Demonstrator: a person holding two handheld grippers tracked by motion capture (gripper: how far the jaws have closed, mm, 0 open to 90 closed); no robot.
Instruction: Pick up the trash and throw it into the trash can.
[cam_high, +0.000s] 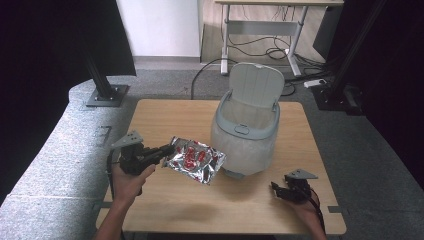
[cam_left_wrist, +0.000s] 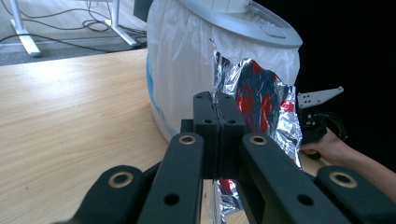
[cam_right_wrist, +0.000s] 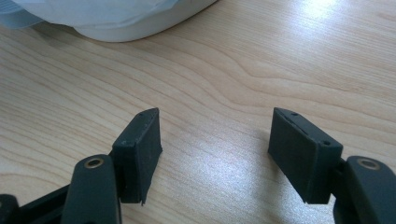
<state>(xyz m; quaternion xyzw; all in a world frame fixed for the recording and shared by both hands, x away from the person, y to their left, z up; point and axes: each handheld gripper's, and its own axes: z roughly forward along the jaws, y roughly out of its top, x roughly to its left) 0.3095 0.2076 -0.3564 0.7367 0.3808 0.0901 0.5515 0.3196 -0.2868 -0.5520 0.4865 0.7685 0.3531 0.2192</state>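
A silver foil packet with red print (cam_high: 195, 160) hangs above the wooden table (cam_high: 165, 115), just left of the bin. My left gripper (cam_high: 169, 148) is shut on the packet's left edge; in the left gripper view the foil packet (cam_left_wrist: 261, 102) stands up past the closed jaws of that gripper (cam_left_wrist: 219, 105). A white bin (cam_high: 246, 131) lined with a white bag stands mid-table, its lid tipped up and open. My right gripper (cam_high: 276, 188) rests low near the table's front right, open; in the right gripper view this gripper (cam_right_wrist: 215, 135) holds nothing over bare wood.
The bin's base (cam_right_wrist: 121, 18) lies just beyond the right gripper. Behind the table are a black stand foot (cam_high: 106, 95), a desk frame with cables (cam_high: 265, 30) and a power strip (cam_high: 316, 82) on grey carpet.
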